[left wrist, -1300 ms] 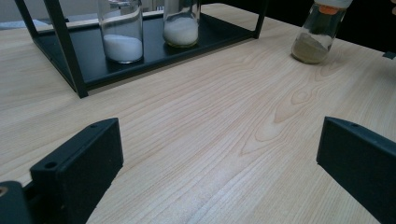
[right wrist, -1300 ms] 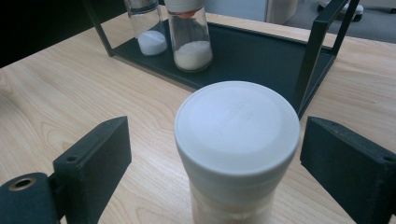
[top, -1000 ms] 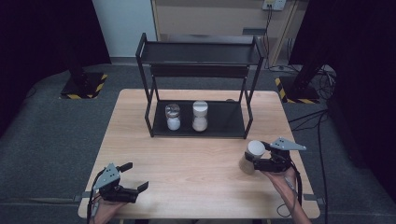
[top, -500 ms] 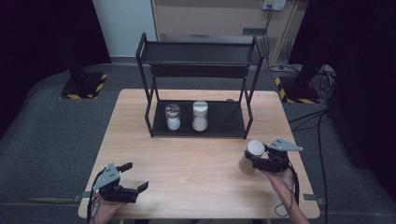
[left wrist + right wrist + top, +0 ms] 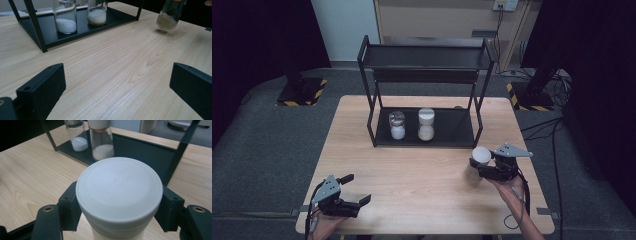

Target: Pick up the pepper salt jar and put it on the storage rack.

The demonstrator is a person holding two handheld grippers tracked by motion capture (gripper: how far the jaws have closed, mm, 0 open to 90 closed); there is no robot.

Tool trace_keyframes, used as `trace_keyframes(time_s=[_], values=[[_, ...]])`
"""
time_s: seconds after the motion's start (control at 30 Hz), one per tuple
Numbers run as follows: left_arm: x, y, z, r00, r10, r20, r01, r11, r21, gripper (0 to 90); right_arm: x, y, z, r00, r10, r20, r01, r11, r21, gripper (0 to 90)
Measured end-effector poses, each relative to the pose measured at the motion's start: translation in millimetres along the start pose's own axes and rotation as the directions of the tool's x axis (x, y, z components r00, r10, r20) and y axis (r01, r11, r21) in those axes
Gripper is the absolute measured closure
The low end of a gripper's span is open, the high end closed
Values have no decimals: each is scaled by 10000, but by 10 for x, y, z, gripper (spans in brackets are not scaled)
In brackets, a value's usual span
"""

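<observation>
A glass jar with a white lid (image 5: 481,156) and pale powder in its bottom is at the right of the wooden table (image 5: 422,170). My right gripper (image 5: 479,165) is shut on it just below the lid (image 5: 118,192), one pad (image 5: 70,207) on each side. In the left gripper view the jar (image 5: 171,13) hangs tilted just above the wood, with its shadow beneath. My left gripper (image 5: 357,189) rests near the front left edge; its jaws stand wide open over bare wood (image 5: 117,85).
A black two-tier rack (image 5: 424,55) stands at the back middle of the table. Its lower shelf (image 5: 452,132) holds two jars: one with a metal lid and white powder (image 5: 397,125), one with a white lid and cream powder (image 5: 426,124). Dark floor surrounds the table.
The right gripper's jaws have closed on the white-lidded jar, and the jar now leans, lifted slightly off the table. The left gripper has stayed where it was.
</observation>
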State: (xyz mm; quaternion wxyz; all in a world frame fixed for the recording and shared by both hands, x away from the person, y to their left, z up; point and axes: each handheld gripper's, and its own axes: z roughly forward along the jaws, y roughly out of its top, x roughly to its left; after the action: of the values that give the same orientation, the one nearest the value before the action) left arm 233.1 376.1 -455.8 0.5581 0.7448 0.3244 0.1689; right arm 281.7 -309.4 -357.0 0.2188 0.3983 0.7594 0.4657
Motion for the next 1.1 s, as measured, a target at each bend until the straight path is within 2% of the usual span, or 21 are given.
trace_keyframes(time_s=[0.53,1.1], values=[[3,-5,-1,10000,-22,24,22,10000,-30,0,69,338,208,9996,-257,-153,258,9996,68,332],[8,-9,-5,10000,-31,24,31,10000,-53,0,68,640,461,10000,-42,30,42,10000,52,331]])
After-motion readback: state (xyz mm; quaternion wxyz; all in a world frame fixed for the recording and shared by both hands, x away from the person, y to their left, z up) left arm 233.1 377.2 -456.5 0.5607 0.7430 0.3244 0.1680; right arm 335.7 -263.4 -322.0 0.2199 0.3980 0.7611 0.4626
